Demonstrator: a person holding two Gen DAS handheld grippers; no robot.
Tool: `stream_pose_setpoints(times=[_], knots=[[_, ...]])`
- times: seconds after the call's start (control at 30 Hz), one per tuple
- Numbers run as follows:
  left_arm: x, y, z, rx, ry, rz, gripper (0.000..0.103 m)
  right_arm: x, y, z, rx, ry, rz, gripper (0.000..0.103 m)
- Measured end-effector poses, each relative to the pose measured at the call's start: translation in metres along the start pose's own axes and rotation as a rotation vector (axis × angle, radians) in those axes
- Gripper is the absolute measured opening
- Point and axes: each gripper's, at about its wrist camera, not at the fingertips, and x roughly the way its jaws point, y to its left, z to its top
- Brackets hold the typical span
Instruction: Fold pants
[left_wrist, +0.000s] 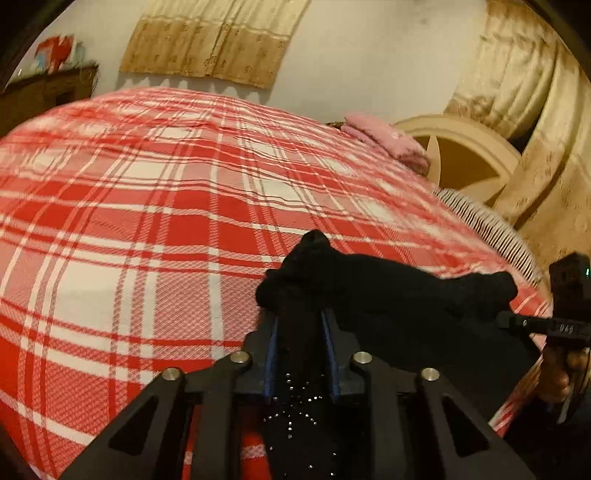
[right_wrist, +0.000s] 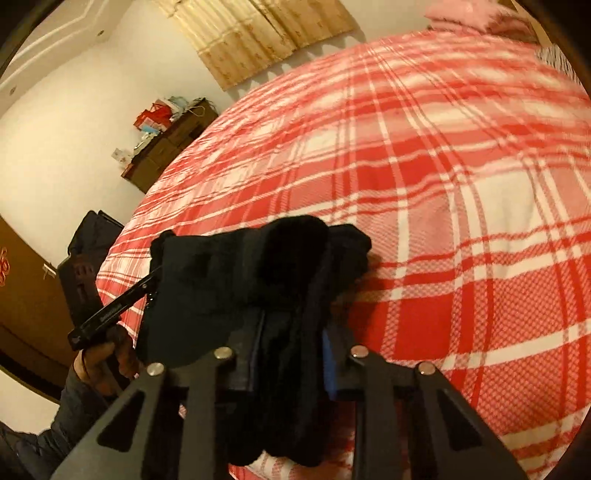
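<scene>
The black pants (left_wrist: 388, 295) hang between my two grippers above the near edge of the red and white plaid bed (left_wrist: 166, 203). My left gripper (left_wrist: 299, 317) is shut on one end of the pants, with small shiny studs showing on the cloth below the jaws. My right gripper (right_wrist: 295, 314) is shut on the other end of the pants (right_wrist: 240, 266), and cloth drapes over its fingers. Each gripper shows at the edge of the other's view: the right gripper (left_wrist: 532, 325) in the left wrist view, the left gripper (right_wrist: 122, 302) in the right wrist view.
A folded pink cloth (left_wrist: 384, 142) lies at the far corner of the bed by the cream headboard (left_wrist: 465, 147). A dark wooden cabinet (right_wrist: 166, 144) with clutter stands by the wall. A dark bag (right_wrist: 85, 254) sits beside the bed. Curtains (left_wrist: 214, 40) hang behind.
</scene>
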Motion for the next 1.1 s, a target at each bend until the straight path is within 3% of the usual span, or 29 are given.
stream_pose_setpoints(times=[0.2, 0.37, 0.63, 0.7, 0.83, 0.97, 1.1], knots=[[-0.027, 0.012, 0.008, -0.069, -0.051, -0.06, 0.014, -0.006, 0.03, 0.018, -0.079, -0.023, 0.023, 0.028], [-0.061, 0.034, 0.021, -0.082, -0.115, -0.014, 0.014, 0.006, 0.065, 0.042, -0.163, -0.015, 0.063, 0.027], [-0.118, 0.111, 0.049, -0.109, -0.213, 0.243, 0.014, 0.101, 0.151, 0.115, -0.293, 0.024, 0.168, 0.027], [-0.122, 0.132, 0.052, -0.113, -0.208, 0.323, 0.014, 0.135, 0.172, 0.133, -0.303, 0.042, 0.207, 0.027], [-0.11, 0.163, 0.045, -0.144, -0.161, 0.404, 0.015, 0.197, 0.203, 0.144, -0.325, 0.089, 0.212, 0.027], [-0.096, 0.173, 0.034, -0.137, -0.139, 0.457, 0.024, 0.245, 0.193, 0.143, -0.272, 0.139, 0.168, 0.027], [-0.086, 0.167, 0.035, -0.098, -0.14, 0.491, 0.031, 0.252, 0.167, 0.146, -0.212, 0.165, 0.185, 0.027]])
